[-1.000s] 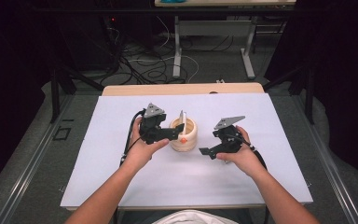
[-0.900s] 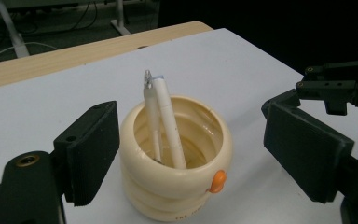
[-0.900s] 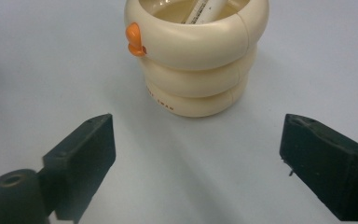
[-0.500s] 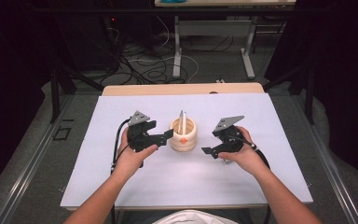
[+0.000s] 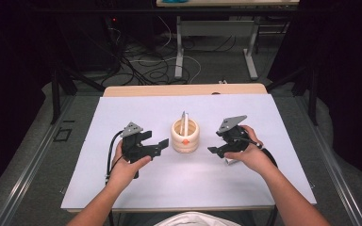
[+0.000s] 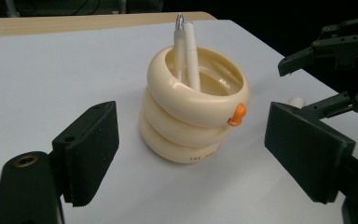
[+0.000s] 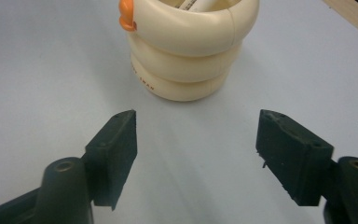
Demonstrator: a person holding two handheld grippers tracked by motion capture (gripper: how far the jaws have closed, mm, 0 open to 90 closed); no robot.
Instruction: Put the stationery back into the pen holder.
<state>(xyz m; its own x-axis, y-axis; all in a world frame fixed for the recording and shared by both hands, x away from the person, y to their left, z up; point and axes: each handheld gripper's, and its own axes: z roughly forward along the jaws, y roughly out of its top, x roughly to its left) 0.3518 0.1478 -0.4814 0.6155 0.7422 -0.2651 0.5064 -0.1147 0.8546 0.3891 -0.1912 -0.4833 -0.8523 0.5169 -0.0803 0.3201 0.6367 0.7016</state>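
a: since a second ago the left gripper [image 5: 156, 147] has backed off from the cream holder [image 5: 185, 136] toward the lower left of the high view; it was right against the rim, now it sits just beside it, jaws wide and empty.

b: and the right gripper [image 5: 217, 149]?

a: barely shifted. sits right of centre, jaws wide too, nothing held. in the right gripper view the holder [image 7: 186, 44] stands at the top of the frame, clear of both jaws.

b: what's inside?

a: white pens [image 6: 186, 51] leaning upright against the far wall, tips above the rim. small white piece [image 6: 297, 101] lies on the table [image 5: 273, 117] by the right gripper, likely a cap, can't be sure.

b: risks?

a: holder is tall, stacked rings, looks light. a sideways nudge from either jaw could tip it and spill the pens. a reach for a pen from above could clip the rim. the small piece could be knocked away.
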